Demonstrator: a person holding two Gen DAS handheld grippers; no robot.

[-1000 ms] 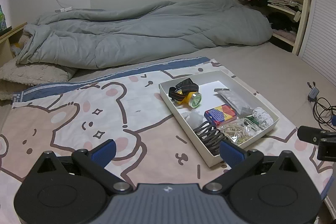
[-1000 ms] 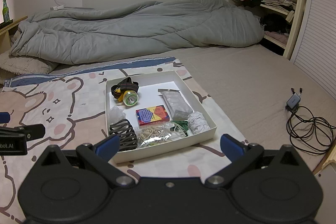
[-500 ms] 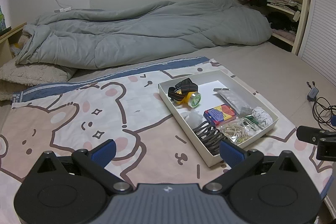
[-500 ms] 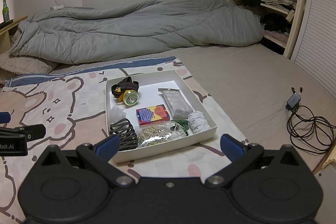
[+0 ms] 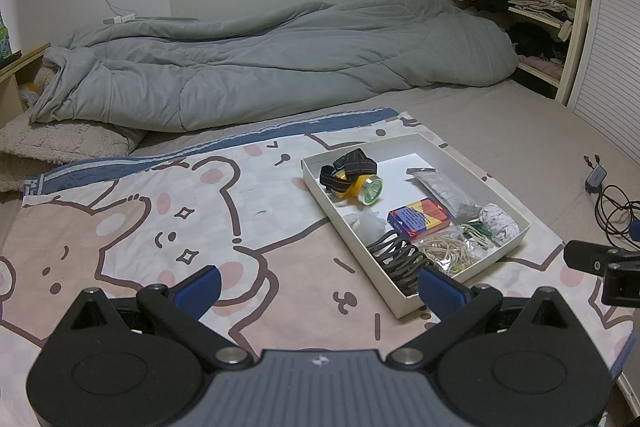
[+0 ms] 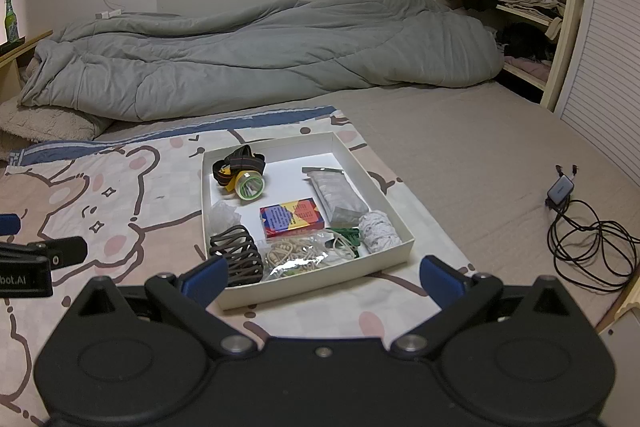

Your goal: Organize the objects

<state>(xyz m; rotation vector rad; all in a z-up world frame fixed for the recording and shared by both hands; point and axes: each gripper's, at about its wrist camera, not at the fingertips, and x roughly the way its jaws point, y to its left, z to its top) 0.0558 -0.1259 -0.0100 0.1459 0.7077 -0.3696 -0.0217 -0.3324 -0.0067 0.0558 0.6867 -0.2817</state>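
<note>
White box (image 6: 390, 227) sits on the bear-print blanket (image 5: 168, 227) on the bed, directly ahead of both grippers. The right gripper (image 6: 323, 277) hovers spread wide and empty, centred on the box's near wall; the left gripper (image 5: 318, 289) is likewise wide and empty, its right finger level with the box's near corner. Recommended approach: descend vertically onto one item, clearing the wall. Contents, counted: one headlamp (image 6: 242, 179), one coloured card box (image 6: 291, 218), one grey pouch (image 6: 338, 195), one dark hair claw (image 6: 236, 255), one bag of rubber bands (image 6: 298, 254), one white string bundle (image 6: 378, 230).
</note>
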